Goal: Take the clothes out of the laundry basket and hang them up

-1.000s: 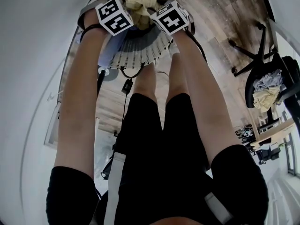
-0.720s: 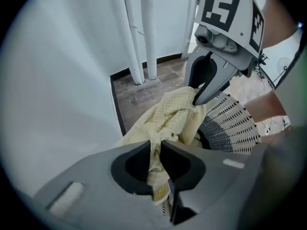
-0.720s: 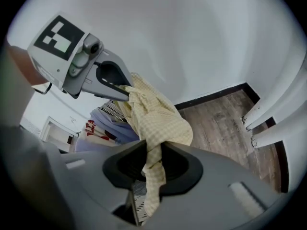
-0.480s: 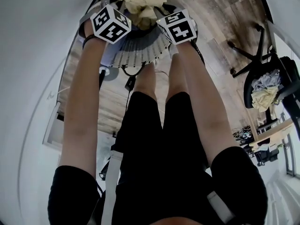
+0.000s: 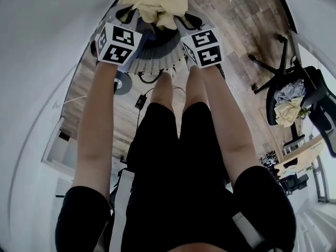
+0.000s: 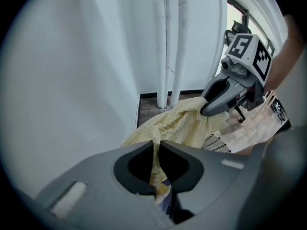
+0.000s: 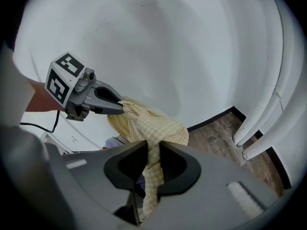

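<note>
Wood floor. Yellow checked cloth higher above laundry basket than before, strung left-right at frame top; left tool, right tool clamped on it.

Soft, even daylight fills all three views, and shadows are faint. Both gripper views are heavily fisheye with black corners; the white pipes to the right of the right gripper bow. A window up and right of the left gripper is blown out. Each gripper's grey body looks soft close to the lens, while the yellow cloth ahead is sharp. The head view's white wall is washed out.
</note>
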A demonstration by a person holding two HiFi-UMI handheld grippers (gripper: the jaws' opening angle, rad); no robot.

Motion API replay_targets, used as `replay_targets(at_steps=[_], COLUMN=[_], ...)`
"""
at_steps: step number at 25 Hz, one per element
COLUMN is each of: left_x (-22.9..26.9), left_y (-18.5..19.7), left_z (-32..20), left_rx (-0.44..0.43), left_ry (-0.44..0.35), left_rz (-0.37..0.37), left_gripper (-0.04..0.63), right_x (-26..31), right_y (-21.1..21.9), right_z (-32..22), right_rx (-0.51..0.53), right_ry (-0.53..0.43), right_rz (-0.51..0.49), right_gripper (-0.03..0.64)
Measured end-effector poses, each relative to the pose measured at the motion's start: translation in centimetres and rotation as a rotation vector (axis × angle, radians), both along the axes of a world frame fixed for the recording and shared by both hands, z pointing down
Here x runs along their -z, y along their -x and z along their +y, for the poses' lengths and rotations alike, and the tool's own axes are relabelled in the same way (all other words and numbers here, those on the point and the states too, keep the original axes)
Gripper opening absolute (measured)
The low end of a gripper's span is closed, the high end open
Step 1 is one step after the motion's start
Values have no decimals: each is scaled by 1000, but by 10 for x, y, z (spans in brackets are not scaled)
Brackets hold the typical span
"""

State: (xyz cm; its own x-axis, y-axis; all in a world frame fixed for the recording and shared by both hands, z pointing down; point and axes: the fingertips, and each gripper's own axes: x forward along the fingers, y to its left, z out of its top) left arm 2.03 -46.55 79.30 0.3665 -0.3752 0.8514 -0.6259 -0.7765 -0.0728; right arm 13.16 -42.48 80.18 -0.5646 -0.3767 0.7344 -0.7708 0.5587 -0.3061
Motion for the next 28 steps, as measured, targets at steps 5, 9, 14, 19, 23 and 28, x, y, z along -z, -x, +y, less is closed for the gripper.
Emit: replay_targets(at_steps=[5,9,14,19,23,28], left_x=[74,140,222,298,356,426], left_y=[10,24,36,39,42,36], left_z=[11,23,43,68,96,133], left_rx=[93,194,249,249,311,411], left_ry=[-51,-97,-172,-281,-379,-466], left_rz=[108,212,298,385,441,561], left_gripper=[17,17,17,17,17,17], right_x=[71,138,225,305,363,433], right_y=[5,15,25,26,25,27], right_z=[-1,4,19,43,65,90], right_rx=[-1,14,35,41,67,139], right_ry=[-125,-204,-295,-405,-506,-596], right_rz=[-14,-32,-45,-83,-133,-231], right_gripper=[69,69,69,70,71,71])
